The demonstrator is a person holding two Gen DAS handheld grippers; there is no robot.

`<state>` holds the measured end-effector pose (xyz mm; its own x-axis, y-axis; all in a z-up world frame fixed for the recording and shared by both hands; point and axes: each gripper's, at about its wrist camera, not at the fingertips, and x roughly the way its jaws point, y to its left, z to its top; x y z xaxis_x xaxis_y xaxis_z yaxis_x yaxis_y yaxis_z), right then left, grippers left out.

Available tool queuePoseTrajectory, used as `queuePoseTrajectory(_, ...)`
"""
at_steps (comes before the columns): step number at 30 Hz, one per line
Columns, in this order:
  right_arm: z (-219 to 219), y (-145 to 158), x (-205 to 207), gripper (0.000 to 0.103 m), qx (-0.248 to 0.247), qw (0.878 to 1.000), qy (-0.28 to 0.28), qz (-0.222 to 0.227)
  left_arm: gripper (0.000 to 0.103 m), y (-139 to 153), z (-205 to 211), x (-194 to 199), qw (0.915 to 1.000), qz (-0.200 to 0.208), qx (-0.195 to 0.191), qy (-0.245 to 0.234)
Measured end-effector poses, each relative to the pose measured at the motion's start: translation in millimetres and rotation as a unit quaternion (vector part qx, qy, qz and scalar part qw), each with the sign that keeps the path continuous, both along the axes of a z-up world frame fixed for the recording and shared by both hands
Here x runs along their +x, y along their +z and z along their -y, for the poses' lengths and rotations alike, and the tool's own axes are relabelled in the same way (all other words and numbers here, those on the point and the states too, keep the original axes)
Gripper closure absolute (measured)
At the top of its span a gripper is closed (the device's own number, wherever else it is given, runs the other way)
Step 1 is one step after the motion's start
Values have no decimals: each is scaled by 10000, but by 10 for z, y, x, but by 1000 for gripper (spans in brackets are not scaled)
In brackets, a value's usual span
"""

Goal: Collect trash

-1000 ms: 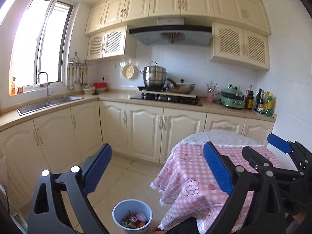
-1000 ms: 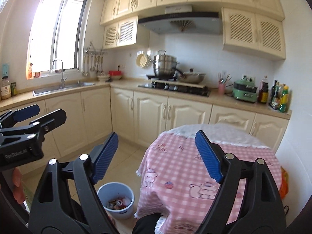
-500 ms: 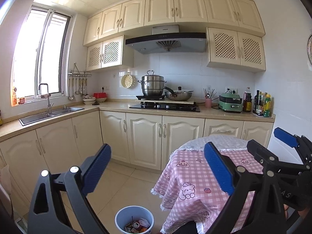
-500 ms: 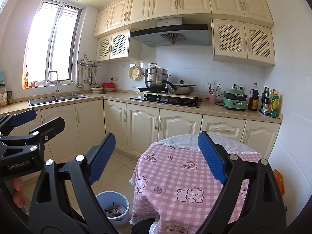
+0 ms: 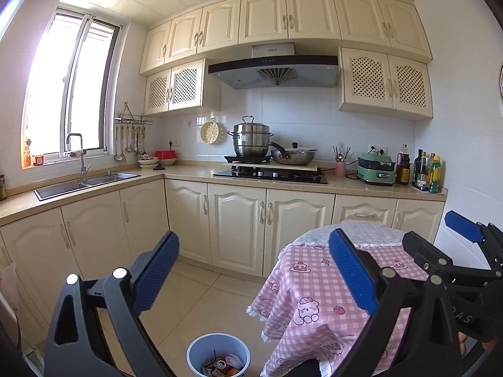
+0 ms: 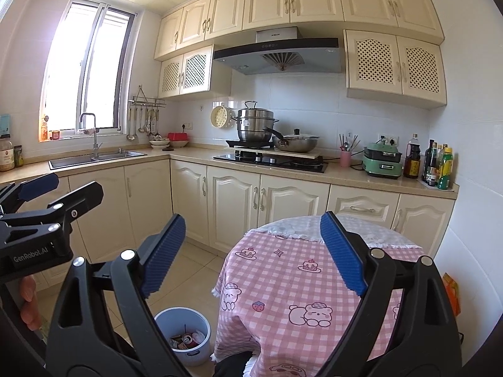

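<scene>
- Both grippers, left gripper [image 5: 251,270] and right gripper [image 6: 251,251], hang with jaws wide apart, gripping nothing; the right's have just been opening.
- Trash [image 6: 187,341] sits in the blue bin [image 6: 201,320] beside the pink-clothed table [image 6: 283,270].

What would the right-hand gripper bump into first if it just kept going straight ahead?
Probably the round table's pink checked cloth: the open, empty right gripper points almost level across it. If it clears the tabletop, the lower cabinet doors come next; depth is hard to judge.
</scene>
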<state>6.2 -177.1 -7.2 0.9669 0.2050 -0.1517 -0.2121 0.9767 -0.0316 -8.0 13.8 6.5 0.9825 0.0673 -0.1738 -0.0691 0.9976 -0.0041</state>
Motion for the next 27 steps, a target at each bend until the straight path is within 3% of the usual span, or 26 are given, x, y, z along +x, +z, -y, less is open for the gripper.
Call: queuePoseTrajectory(27, -17, -42, 32, 16, -25, 10000, 26, -80, 9, -35, -27, 32, 10000, -76, 9, 1)
